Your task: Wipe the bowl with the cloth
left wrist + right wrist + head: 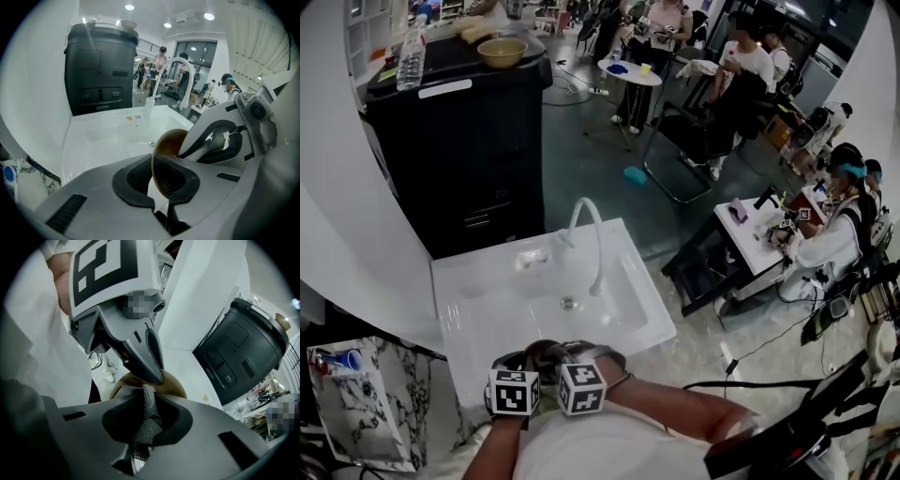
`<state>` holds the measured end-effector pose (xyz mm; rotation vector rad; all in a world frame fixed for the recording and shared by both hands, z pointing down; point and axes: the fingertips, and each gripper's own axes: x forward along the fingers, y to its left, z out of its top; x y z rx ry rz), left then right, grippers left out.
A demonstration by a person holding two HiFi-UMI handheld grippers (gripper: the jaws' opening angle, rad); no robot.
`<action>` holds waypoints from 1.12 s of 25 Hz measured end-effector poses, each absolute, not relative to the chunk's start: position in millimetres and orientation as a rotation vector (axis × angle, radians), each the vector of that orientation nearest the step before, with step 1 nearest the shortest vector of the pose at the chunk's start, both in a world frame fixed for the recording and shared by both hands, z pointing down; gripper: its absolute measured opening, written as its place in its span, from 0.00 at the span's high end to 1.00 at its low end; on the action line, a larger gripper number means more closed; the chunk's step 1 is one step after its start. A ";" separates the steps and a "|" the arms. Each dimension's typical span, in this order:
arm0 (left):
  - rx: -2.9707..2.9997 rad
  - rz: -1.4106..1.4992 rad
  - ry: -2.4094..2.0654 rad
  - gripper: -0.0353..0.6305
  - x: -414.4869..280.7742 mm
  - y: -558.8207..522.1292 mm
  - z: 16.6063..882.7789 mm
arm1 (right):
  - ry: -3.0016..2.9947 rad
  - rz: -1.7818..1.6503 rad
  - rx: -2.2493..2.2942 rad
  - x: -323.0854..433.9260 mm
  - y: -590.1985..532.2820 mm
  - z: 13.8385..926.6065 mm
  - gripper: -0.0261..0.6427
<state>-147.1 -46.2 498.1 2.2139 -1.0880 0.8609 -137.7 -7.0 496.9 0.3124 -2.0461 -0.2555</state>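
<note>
In the left gripper view my left gripper [161, 180] is shut on the rim of a small brown bowl [169, 143], which it holds on edge. My right gripper [143, 427] is shut on a grey mesh cloth [149, 413], and the cloth lies against the bowl [174, 386] where the left gripper's fingers [151, 359] come down onto its rim. From the left gripper view the cloth [216, 142] shows between the right gripper's pads beside the bowl. In the head view both grippers, left [523, 367] and right [579, 362], meet over the sink's near edge, with the bowl [543, 352] mostly hidden between them.
A white sink [487, 309] with a white curved faucet [592, 246] lies just beyond the grippers. Behind it stands a black cabinet [459, 141] bearing a tan bowl [502, 52] and a water bottle [411, 54]. A marble top [370, 412] is at left; several people sit at tables on the right.
</note>
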 end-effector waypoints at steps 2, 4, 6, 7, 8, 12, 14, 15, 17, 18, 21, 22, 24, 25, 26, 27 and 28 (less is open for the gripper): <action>2.217 0.866 -1.082 0.92 -145.7 -44.1 497.6 | -2.057 -0.264 0.327 -140.5 -8.6 493.2 0.91; 2.223 0.869 -1.079 0.92 -143.0 -41.7 497.8 | -2.054 -0.279 0.346 -140.5 -10.5 491.0 0.91; 2.232 0.866 -1.080 0.92 -140.7 -41.5 498.4 | -2.041 -0.306 0.369 -138.5 -17.5 488.3 0.91; 2.238 0.864 -1.080 0.92 -139.8 -42.3 498.9 | -2.031 -0.321 0.385 -136.8 -22.2 486.4 0.91; 2.244 0.863 -1.080 0.92 -139.2 -43.4 499.4 | -2.018 -0.334 0.400 -134.9 -25.9 485.3 0.91; 2.226 0.894 -1.063 0.92 -143.3 -42.1 501.9 | -1.960 -0.359 0.424 -128.5 -31.8 488.7 0.91; 2.216 0.899 -1.063 0.92 -145.2 -43.6 502.6 | -1.940 -0.354 0.411 -126.1 -31.5 493.1 0.91; 2.214 0.897 -1.068 0.92 -146.1 -46.3 502.0 | -1.934 -0.350 0.402 -125.1 -31.8 495.0 0.91; 2.210 0.892 -1.078 0.92 -147.4 -51.6 500.8 | -1.926 -0.339 0.384 -122.6 -31.7 498.3 0.91; 2.207 0.892 -1.080 0.92 -148.0 -53.1 500.8 | -1.925 -0.331 0.378 -121.4 -30.6 500.0 0.91; 2.202 0.893 -1.088 0.92 -151.0 -55.1 501.7 | -1.943 -0.286 0.362 -121.2 -22.6 505.3 0.91; 2.203 0.888 -1.092 0.92 -151.6 -56.1 501.6 | -1.953 -0.265 0.356 -121.7 -19.2 506.8 0.91; 2.208 0.880 -1.085 0.92 -150.2 -57.3 501.9 | -1.972 -0.215 0.347 -121.5 -11.8 509.1 0.91; 2.210 0.880 -1.076 0.92 -149.2 -57.3 502.8 | -1.983 -0.189 0.343 -121.9 -8.3 510.2 0.91; 2.210 0.881 -1.070 0.92 -149.5 -57.8 503.7 | -1.997 -0.168 0.335 -123.7 -5.9 510.9 0.91; 2.207 0.882 -1.071 0.92 -151.0 -58.9 504.2 | -2.014 -0.157 0.323 -127.0 -4.9 510.7 0.91; 2.202 0.883 -1.079 0.92 -153.0 -59.9 504.3 | -2.034 -0.154 0.308 -131.2 -4.6 509.5 0.91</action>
